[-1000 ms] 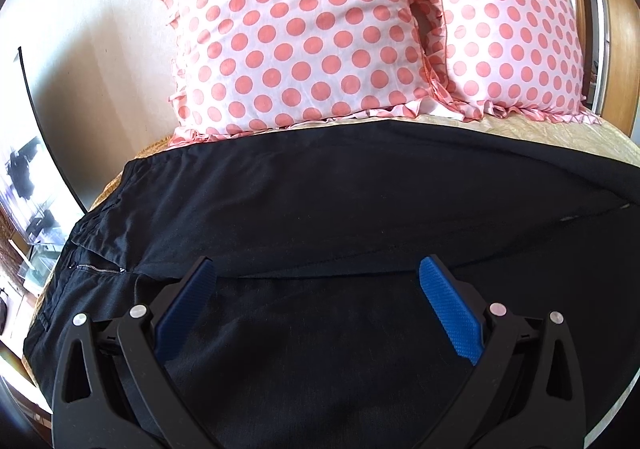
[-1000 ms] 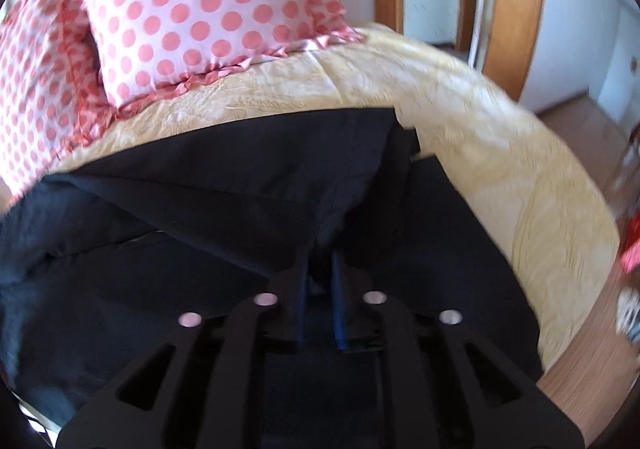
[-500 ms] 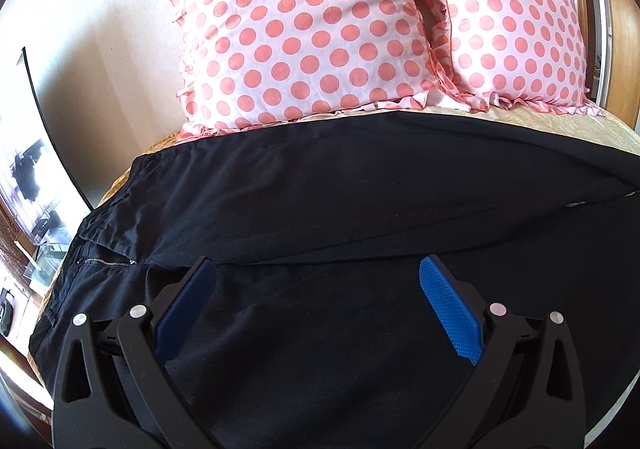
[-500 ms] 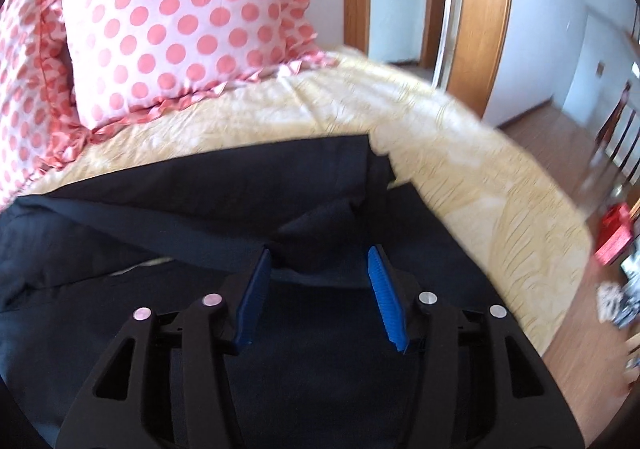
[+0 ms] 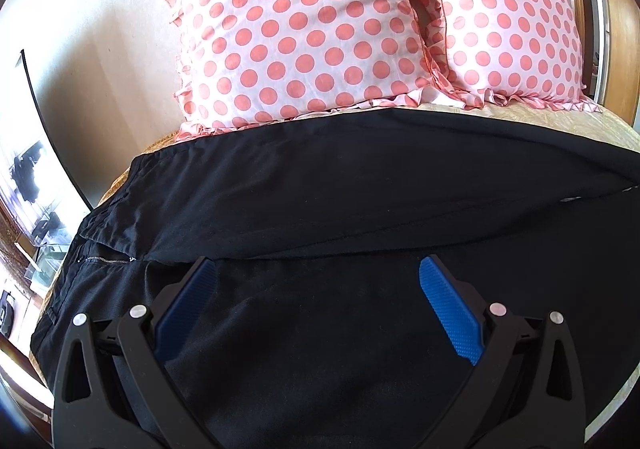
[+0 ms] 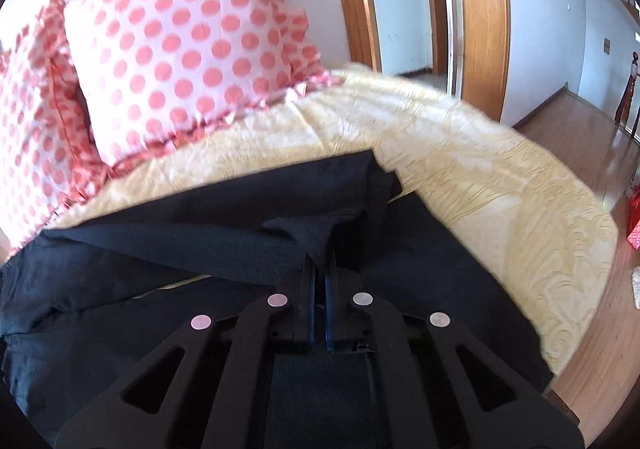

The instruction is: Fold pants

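Black pants (image 5: 328, 193) lie lengthwise across the bed, waistband and zipper (image 5: 106, 259) at the left, legs running right. My left gripper (image 5: 316, 277) is open and empty, its blue pads hovering over the upper leg fabric. In the right wrist view the pants (image 6: 200, 233) end in the leg hems near the bed's right side. My right gripper (image 6: 319, 269) is shut on a raised fold of the pants leg (image 6: 308, 233), pinched between its fingers.
Two pink polka-dot pillows (image 5: 304, 29) stand at the head of the bed behind the pants, also seen in the right wrist view (image 6: 176, 49). A yellow bedspread (image 6: 480, 177) extends right. A wooden door frame (image 6: 480, 17) and wood floor (image 6: 592, 121) lie beyond the bed edge.
My right gripper opened half a second ago and has now closed again on a fold of the pants leg. The left gripper stayed open and shifted slightly.
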{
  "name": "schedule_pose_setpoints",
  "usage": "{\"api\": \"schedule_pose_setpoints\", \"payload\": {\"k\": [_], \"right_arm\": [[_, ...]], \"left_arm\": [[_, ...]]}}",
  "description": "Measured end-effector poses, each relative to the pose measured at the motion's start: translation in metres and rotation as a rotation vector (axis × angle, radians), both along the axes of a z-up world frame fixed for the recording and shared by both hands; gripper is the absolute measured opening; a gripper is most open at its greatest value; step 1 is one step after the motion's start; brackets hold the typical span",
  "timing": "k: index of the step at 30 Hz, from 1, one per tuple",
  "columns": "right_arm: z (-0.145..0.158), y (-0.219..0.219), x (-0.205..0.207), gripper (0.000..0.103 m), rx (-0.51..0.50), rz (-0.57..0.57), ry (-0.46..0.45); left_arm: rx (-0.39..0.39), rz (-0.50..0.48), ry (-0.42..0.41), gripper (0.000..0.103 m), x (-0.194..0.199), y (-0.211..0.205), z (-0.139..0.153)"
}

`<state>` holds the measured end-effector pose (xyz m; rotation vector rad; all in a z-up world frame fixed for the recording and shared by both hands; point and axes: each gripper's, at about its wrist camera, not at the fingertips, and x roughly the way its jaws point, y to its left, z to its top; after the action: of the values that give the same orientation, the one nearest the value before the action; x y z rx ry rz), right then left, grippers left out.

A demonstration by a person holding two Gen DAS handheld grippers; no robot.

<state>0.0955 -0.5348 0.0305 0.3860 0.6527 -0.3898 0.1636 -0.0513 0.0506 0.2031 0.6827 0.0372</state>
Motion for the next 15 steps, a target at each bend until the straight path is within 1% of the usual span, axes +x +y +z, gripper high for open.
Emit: {"api": "schedule_pose_setpoints", "payload": {"k": [4, 6, 8, 12, 14, 15], "right_arm": [[0.019, -0.004, -0.036, 0.003, 0.001, -0.035, -0.088], [0.019, -0.003, -0.050, 0.003, 0.010, -0.042, -0.095], [0.011, 0.000, -0.060, 0.003, 0.024, -0.043, -0.064], [-0.017, 0.006, -0.070, 0.003, 0.064, -0.040, 0.039], [-0.021, 0.005, -0.076, 0.004, 0.104, -0.050, 0.045], [-0.021, 0.004, -0.079, 0.007, 0.131, -0.066, 0.044]], "left_arm": [[-0.003, -0.007, -0.013, 0.101, -0.005, -0.001, 0.002], [-0.007, -0.010, -0.013, 0.101, -0.007, -0.001, 0.002], [-0.012, -0.013, -0.010, 0.101, -0.008, -0.002, 0.001], [-0.013, -0.019, -0.003, 0.101, -0.009, -0.004, 0.000], [-0.010, -0.022, -0.005, 0.101, -0.010, -0.004, 0.000], [-0.010, -0.023, -0.007, 0.101, -0.011, -0.003, 0.000]]}}
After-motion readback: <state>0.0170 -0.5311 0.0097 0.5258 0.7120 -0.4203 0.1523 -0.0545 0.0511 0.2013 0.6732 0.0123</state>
